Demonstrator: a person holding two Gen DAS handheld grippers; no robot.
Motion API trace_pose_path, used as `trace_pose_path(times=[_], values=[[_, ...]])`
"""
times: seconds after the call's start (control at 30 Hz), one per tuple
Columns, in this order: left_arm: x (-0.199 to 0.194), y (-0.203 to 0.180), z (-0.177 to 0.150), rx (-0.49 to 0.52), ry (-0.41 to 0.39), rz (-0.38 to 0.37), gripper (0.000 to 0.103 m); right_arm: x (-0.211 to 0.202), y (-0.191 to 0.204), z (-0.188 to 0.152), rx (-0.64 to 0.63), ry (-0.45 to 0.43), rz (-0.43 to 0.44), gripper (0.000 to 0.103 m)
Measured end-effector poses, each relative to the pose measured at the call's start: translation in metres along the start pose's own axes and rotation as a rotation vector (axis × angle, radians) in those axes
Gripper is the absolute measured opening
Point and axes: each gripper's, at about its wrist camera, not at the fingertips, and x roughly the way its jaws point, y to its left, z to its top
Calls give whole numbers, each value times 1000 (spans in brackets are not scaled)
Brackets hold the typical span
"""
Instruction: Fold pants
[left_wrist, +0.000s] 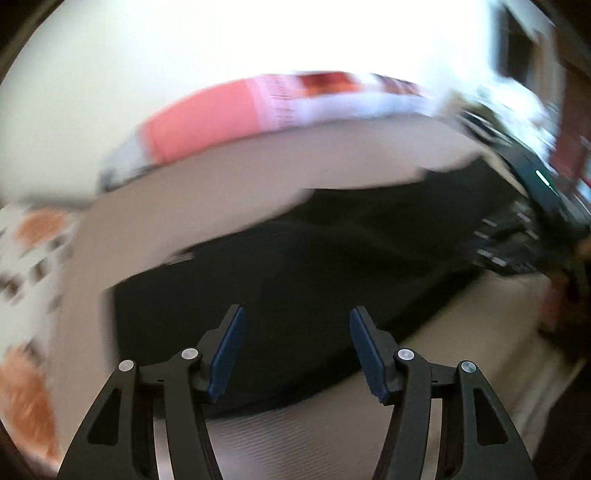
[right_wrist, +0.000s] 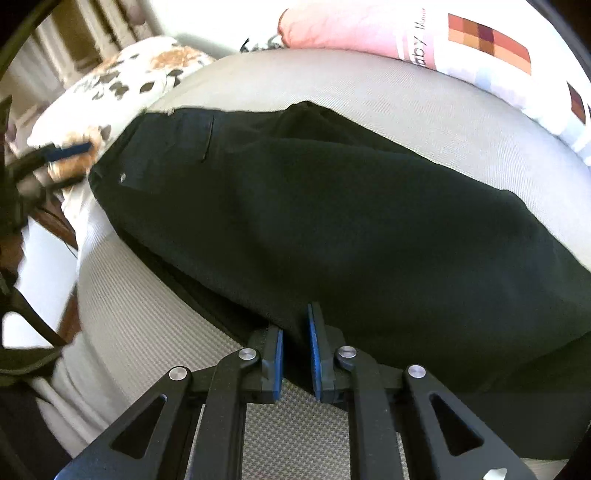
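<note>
Lying, seemingly pinched, pants (right_wrist: 332, 206) between right tongs (right_wrist: 296, 350)

Black pants (right_wrist: 332, 206) folded lengthwise, flat across grey surface

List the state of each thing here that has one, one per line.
pants: black, lying flat on the grey surface, already folded over lengthwise
left gripper: open, nothing between its pads, over the pants
right gripper: shut on the pants' near edge
pink pillow: lying beyond the pants, untouched
</note>
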Motion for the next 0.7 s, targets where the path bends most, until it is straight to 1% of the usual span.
trace_pose_path(times=[0.03,0.1,0.2,0.27,0.33,0.37,0.4,0.43,0.47,0.5,0.53,0.6,0.63,0.7], values=[[14,-19,4,58,13,-33,60,-1,-2,2,17,0,9,13],[35,-46,10,139,30,-69,60,-3,-4,5,46,-7,23,13],[61,-75,17,198,53,-112,60,-5,-5,8,53,-16,34,13],[79,-87,21,216,70,-105,60,-7,-7,9,59,-22,49,13],[95,-95,24,227,86,-78,60,-9,-8,10,67,-27,62,13],[101,-99,27,225,91,-70,57,-10,-10,10,77,-31,73,13],[107,-101,30,216,93,-71,54,-10,-11,10,84,-34,81,14],[111,-102,32,211,99,-84,41,-10,-12,10,89,-37,87,14],[114,-105,34,208,100,-84,24,-10,-12,10,92,-37,92,14],[116,-108,36,205,99,-70,16,-10,-13,10,91,-30,93,14],[119,-108,40,203,105,-70,10,-9,-14,10,95,-25,95,19],[118,-106,43,175,108,-77,8,-15,-22,7,132,-25,122,28],[118,-104,45,153,109,-85,8,-18,-26,7,144,-30,134,30],[118,-99,50,118,105,-96,8,-33,-44,0,198,-67,161,32]])
